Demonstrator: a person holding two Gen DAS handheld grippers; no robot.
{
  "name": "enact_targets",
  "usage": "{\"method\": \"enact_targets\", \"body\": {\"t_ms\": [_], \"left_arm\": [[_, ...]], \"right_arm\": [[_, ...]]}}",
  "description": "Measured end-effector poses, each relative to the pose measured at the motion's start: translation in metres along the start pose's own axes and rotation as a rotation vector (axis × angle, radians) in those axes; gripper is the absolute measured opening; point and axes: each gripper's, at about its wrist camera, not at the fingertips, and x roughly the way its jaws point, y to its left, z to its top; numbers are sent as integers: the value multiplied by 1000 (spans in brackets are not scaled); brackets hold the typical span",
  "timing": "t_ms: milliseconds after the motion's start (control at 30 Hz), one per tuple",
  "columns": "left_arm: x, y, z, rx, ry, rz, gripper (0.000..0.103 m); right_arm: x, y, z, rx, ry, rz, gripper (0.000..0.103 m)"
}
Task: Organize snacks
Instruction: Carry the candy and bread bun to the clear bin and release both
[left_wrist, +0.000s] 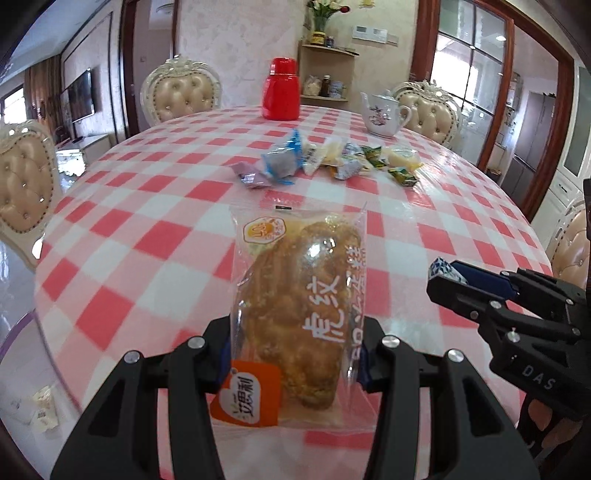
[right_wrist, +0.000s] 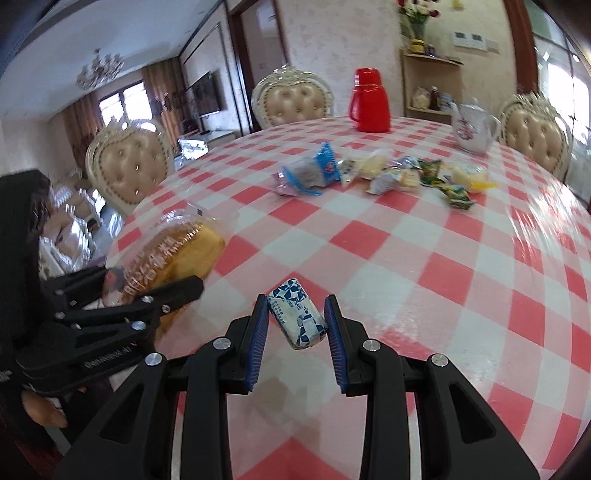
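While both grippers hung over the near part of the checked table (right_wrist: 424, 258), each was carrying a snack: the left gripper (left_wrist: 295, 354) pinched a bagged pastry (left_wrist: 295, 306) across its width, and the right gripper (right_wrist: 297, 321) was clamped on a small blue-and-white candy (right_wrist: 297, 319), held skewed between the blue pads. The likeliest slip, I judged, lay with the pastry, since its slick, puffy wrapper stuck far out past the fingers and could slide or sag free under a quick swing. The candy sat crooked and might twist out if the grip eased. The two grippers were near each other, so a careless turn could knock them together. Ahead, the loose pile of snacks (left_wrist: 325, 158) lay mid-table, with the red flask (left_wrist: 280, 90) and teapot (left_wrist: 384, 114) well behind it. Open cloth stretched between the grippers and the pile, but the rounded table edge fell away close on the left
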Motion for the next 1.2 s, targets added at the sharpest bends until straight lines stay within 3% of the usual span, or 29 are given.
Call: {"method": "enact_targets", "body": {"t_ms": [500,867,1200], "left_arm": [[-47,86,-28,-89,-1,75,49],[-75,149,-30,-103,22,153,49],[-95,217,-52,-79,143,299,49]], "right_arm": [[6,76,-2,-176,24,1,31],[16,149,3,-286,50,140,31],[27,225,-1,-423,93,271,31]]}}
